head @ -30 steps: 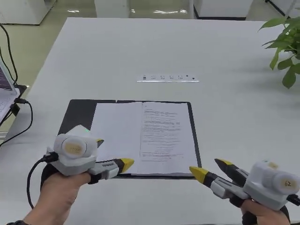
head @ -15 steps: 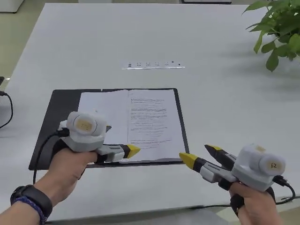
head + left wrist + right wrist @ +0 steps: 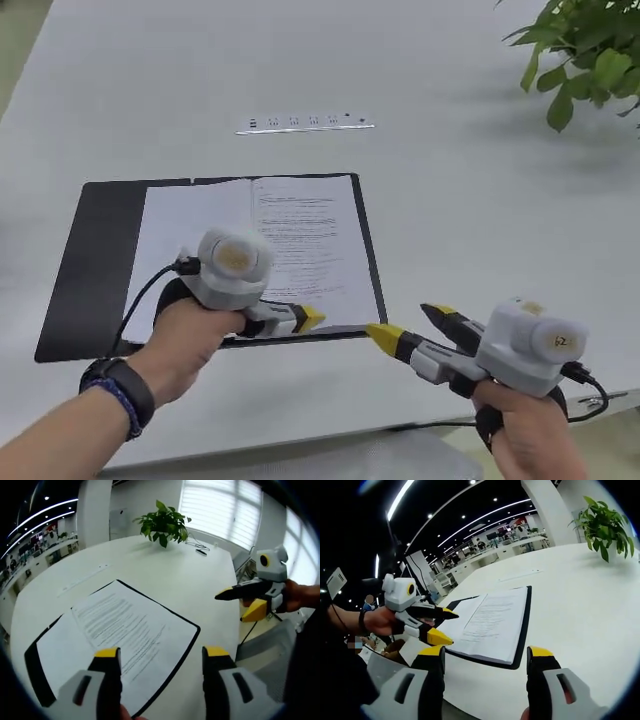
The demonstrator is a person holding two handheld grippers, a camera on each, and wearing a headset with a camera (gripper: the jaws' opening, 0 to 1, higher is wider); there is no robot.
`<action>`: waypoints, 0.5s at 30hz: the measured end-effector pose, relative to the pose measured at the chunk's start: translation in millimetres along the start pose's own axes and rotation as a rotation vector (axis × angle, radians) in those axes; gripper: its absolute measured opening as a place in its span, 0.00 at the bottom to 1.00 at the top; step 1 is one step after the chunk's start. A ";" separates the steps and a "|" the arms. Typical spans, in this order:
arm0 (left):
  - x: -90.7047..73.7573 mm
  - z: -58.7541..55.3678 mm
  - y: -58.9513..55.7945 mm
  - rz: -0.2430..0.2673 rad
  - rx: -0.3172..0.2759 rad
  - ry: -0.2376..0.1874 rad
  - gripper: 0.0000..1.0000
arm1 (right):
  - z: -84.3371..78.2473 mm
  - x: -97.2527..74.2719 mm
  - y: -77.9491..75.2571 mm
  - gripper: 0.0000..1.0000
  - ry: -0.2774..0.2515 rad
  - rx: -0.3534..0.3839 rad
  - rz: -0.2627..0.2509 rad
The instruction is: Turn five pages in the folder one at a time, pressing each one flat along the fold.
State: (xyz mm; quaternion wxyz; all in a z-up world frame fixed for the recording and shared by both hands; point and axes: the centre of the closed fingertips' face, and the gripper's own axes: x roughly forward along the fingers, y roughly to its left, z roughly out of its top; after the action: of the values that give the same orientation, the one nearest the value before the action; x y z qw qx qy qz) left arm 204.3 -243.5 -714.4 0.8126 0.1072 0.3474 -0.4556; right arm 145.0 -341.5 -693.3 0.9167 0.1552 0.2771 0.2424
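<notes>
Closer to the folder's (image 3: 100,262) corner now, left gripper (image 3: 162,653) faces right gripper (image 3: 487,652), both jaws parted, empty

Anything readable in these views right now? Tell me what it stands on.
"62": round label on the right gripper.
Round label on the left gripper: too blurred to read.
Printed page in the folder: print too small to read.
Strip on the table: marks too small to read.
</notes>
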 end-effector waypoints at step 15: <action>57.0 12.8 -8.9 0.005 -0.069 -0.005 0.63 | -15.0 1.0 -3.7 0.63 0.045 0.025 0.025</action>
State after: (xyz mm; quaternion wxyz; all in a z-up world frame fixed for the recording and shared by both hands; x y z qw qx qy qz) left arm 222.7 -292.7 -741.5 0.8178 0.0790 0.3607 -0.4414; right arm 138.3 -341.8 -707.2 0.9051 0.1645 0.2989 0.2537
